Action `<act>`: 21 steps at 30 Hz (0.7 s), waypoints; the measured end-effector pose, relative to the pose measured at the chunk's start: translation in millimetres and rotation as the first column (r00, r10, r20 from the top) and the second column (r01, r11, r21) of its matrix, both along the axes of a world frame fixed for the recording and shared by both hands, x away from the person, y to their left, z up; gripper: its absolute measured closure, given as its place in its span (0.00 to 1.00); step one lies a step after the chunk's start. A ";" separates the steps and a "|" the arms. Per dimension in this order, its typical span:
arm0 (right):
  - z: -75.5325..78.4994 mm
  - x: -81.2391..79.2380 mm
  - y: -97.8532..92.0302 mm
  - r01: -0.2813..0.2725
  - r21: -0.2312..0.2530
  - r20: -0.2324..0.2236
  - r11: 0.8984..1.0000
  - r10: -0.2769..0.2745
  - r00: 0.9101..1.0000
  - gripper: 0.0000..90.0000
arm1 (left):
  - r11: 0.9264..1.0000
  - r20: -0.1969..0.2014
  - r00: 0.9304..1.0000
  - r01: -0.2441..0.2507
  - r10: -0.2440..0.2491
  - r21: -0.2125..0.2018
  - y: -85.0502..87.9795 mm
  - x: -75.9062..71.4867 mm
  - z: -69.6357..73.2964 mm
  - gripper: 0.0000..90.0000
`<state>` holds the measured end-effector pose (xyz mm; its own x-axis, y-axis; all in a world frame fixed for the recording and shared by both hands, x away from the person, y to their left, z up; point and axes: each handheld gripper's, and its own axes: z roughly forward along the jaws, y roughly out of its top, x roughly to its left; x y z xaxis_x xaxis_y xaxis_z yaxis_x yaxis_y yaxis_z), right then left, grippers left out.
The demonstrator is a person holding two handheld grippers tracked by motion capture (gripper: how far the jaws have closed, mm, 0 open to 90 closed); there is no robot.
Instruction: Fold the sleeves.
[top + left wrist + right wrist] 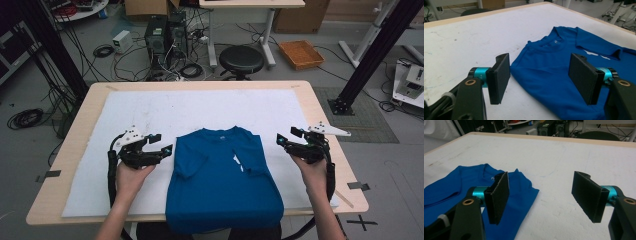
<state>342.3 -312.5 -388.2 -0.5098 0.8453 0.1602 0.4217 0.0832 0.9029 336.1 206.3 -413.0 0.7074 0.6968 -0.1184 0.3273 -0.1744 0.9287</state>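
The desk has a light wooden top, and a white mat covers most of it. Behind the desk, on the floor, stand a black round stool, two computer towers with many cables, and an orange tray. Nothing lies on the mat between the hand-held grippers and the shirt, so the way is free on both sides.

A blue T-shirt lies flat in the middle of the near part of the mat, with the collar pointing to the far side and the lower hem hanging over the near edge of the desk. Both sleeves are folded inward onto the chest, and a small white print shows between them.

The left hand-held gripper is just beside the left edge of the shirt, near the shoulder, and does not touch it. Its jaws stand wide apart and hold nothing; in the left gripper view the shirt's shoulder shows between and behind them. The right hand-held gripper is near the right shoulder of the shirt, a little apart from the cloth. Its jaws are also wide apart and empty.
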 end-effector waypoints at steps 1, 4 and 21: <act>-0.1 0.2 -1.3 0.000 0.004 -0.002 1.000 0.000 1.000 0.33 | 1.000 0.000 1.000 0.000 0.000 0.000 0.0 0.0 0.0 0.38; -1.4 1.5 -5.7 0.005 0.009 -0.003 1.000 -0.005 1.000 0.32 | 1.000 0.004 1.000 0.005 -0.005 0.012 -0.7 -1.5 -0.8 0.38; -6.9 7.0 -6.4 0.007 -0.003 -0.025 1.000 -0.007 1.000 0.32 | 1.000 0.017 1.000 -0.006 0.006 0.027 4.8 -5.7 -2.5 0.38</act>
